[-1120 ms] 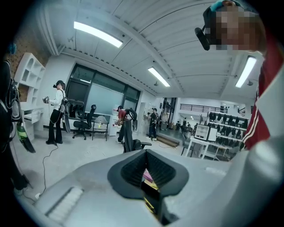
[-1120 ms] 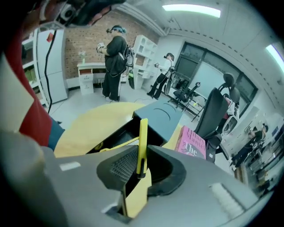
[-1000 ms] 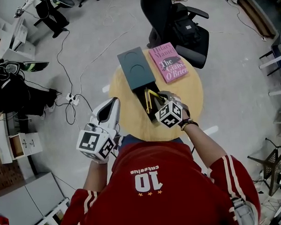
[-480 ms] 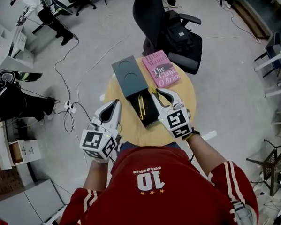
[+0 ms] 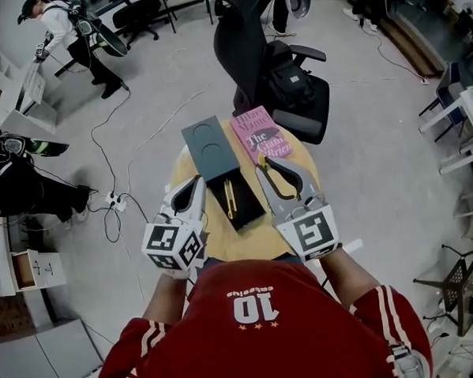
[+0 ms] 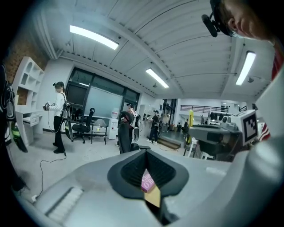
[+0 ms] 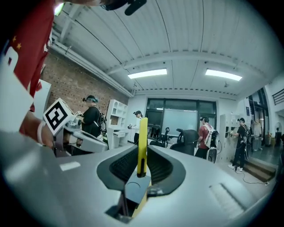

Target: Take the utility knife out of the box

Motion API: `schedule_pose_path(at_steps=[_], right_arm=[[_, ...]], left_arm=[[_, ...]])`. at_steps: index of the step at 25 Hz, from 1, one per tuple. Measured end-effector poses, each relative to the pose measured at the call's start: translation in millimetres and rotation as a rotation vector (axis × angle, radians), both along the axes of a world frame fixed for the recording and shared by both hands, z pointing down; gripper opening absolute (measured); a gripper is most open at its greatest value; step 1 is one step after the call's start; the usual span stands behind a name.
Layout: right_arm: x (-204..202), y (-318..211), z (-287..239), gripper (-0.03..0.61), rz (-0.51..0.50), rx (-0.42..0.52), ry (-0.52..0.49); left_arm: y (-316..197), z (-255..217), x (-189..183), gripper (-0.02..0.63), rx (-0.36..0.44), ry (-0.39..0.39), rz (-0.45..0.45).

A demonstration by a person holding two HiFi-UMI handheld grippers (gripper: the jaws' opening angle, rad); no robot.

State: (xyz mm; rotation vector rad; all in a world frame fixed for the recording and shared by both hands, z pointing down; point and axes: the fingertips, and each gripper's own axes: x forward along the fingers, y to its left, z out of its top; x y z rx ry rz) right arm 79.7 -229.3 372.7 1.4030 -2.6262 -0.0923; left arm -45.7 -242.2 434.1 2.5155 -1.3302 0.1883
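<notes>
The long dark box (image 5: 215, 150) on the round wooden tabletop (image 5: 231, 244) held 1 yellow tool (image 5: 230, 199). The right gripper (image 5: 268, 167) fingers squeezed the yellow utility knife (image 7: 142, 142), out of the box. The left gripper (image 5: 194, 182) fingers were closed and empty. The pink book (image 5: 260, 135) said "The".

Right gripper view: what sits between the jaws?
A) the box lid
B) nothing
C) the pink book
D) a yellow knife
D: the right gripper has its jaws closed on the knife, whose yellow body stands up between them.
</notes>
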Motion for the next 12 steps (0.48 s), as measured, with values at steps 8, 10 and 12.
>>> schedule_pose_path(at_steps=[8,10,12], right_arm=[[19,6,-28,0.064,0.007,0.045,-0.050],[22,8,-29,0.064,0.003,0.049,-0.044],[25,10,-26,0.064,0.001,0.049,-0.038]], left_arm=[[3,-4,15,0.002,0.005,0.015,-0.026],[3,-1,18,0.002,0.007,0.004,-0.041],[4,4,19,0.002,0.016,-0.023,-0.065]])
